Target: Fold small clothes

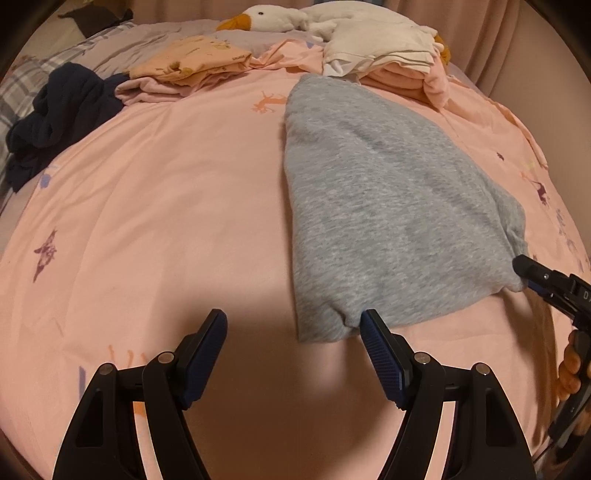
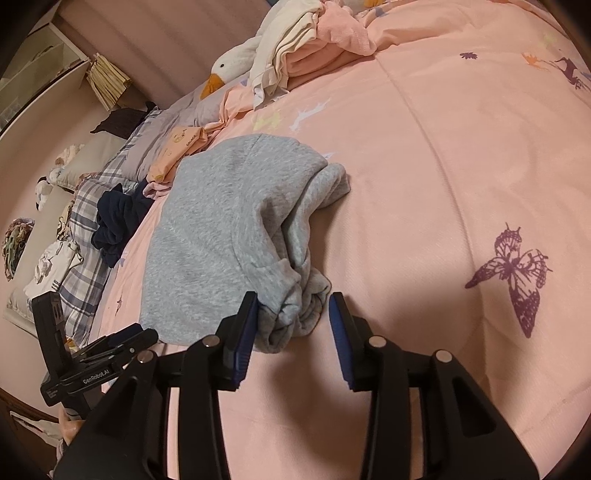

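Observation:
A grey garment (image 1: 388, 206) lies folded on the pink bedspread (image 1: 166, 206); it also shows in the right wrist view (image 2: 221, 236). My left gripper (image 1: 293, 323) is open, its right finger touching the garment's near edge. My right gripper (image 2: 291, 306) is open, its jaws either side of the garment's bunched near corner. The right gripper also shows at the garment's right corner in the left wrist view (image 1: 532, 273). The left gripper shows in the right wrist view (image 2: 133, 338), beside the garment's near left edge.
A dark navy garment (image 1: 59, 114) lies at the left. Folded peach clothes (image 1: 192, 62) and a stack of white and pink clothes (image 1: 388, 51) sit at the back. A plush goose (image 1: 266, 16) lies behind them. A plaid pillow (image 2: 88, 221) lies beside the bedspread.

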